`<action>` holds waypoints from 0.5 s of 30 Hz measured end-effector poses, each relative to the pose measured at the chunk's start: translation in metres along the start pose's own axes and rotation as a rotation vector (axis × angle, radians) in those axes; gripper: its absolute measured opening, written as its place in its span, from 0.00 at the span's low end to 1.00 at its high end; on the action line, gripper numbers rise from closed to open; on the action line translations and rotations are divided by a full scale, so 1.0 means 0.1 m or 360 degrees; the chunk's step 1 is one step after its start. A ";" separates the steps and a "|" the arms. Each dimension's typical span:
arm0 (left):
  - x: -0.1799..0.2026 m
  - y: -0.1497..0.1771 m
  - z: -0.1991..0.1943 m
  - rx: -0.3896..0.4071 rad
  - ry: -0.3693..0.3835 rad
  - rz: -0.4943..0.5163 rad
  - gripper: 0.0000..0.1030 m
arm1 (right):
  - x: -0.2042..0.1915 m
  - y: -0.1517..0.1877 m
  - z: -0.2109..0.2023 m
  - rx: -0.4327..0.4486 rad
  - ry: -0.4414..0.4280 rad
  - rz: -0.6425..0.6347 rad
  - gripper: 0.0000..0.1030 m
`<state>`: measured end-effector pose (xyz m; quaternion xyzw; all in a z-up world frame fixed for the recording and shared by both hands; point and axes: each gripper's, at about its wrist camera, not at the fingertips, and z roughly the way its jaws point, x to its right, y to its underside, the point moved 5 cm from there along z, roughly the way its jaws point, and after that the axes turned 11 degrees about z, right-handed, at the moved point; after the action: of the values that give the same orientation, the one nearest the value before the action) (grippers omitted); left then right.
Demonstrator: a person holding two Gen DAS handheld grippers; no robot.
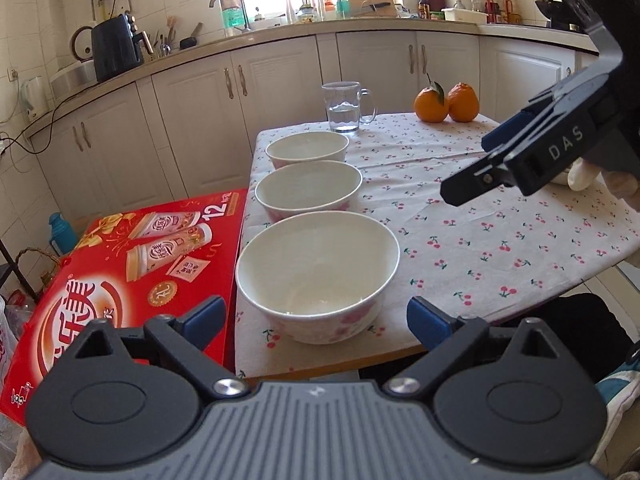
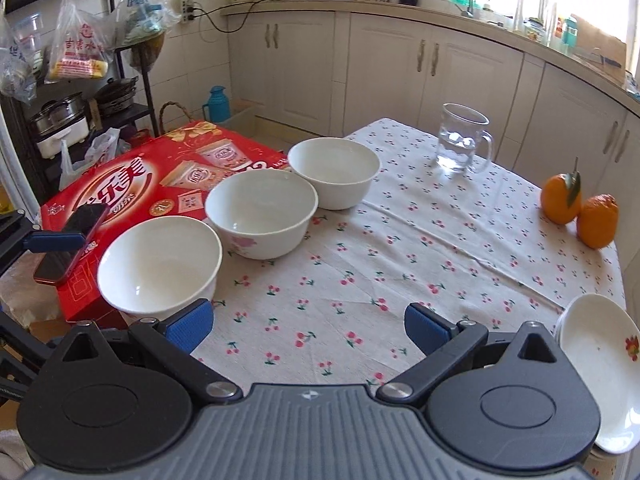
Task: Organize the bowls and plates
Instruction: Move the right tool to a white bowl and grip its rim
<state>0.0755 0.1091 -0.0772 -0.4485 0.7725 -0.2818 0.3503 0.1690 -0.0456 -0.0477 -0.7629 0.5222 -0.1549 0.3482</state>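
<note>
Three white bowls stand in a row along the table's left edge: the near bowl [image 1: 318,276] [image 2: 160,268], the middle bowl [image 1: 308,190] [image 2: 262,216] and the far bowl [image 1: 307,150] [image 2: 334,172]. My left gripper [image 1: 316,320] is open just in front of the near bowl, with nothing between its blue pads. My right gripper [image 2: 308,328] is open over the cherry-print tablecloth [image 2: 400,260], to the right of the near bowl, and holds nothing. At the near right edge lies a white flowered plate [image 2: 600,368] with another rim beneath it.
A red gift box [image 1: 140,280] [image 2: 140,184] butts against the table's left side with a dark phone [image 2: 72,244] on it. A glass mug [image 1: 346,108] [image 2: 460,140] of water and two oranges [image 1: 446,102] [image 2: 576,210] stand at the far end. Cabinets [image 1: 280,80] lie beyond.
</note>
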 end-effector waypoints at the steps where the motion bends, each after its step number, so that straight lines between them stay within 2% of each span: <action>1: -0.01 0.02 0.02 -0.0005 0.0015 -0.0003 0.94 | -0.05 -0.02 0.03 -0.0010 -0.0024 -0.0010 1.00; 10: -0.05 0.09 0.20 -0.0029 0.0084 -0.0008 0.94 | -0.45 -0.16 0.36 -0.0096 -0.0240 -0.0117 0.99; 13: -0.04 0.07 0.23 -0.0022 0.0115 -0.0008 0.94 | -0.54 -0.17 0.47 -0.0139 -0.0291 -0.0145 0.97; 15: -0.03 0.07 0.25 -0.0021 0.0130 -0.0001 0.94 | -0.60 -0.17 0.55 -0.0169 -0.0325 -0.0157 0.92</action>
<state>0.0929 0.1116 -0.0961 -0.4392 0.7879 -0.2947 0.3154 0.1894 0.0322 -0.0671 -0.8169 0.4533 -0.0654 0.3507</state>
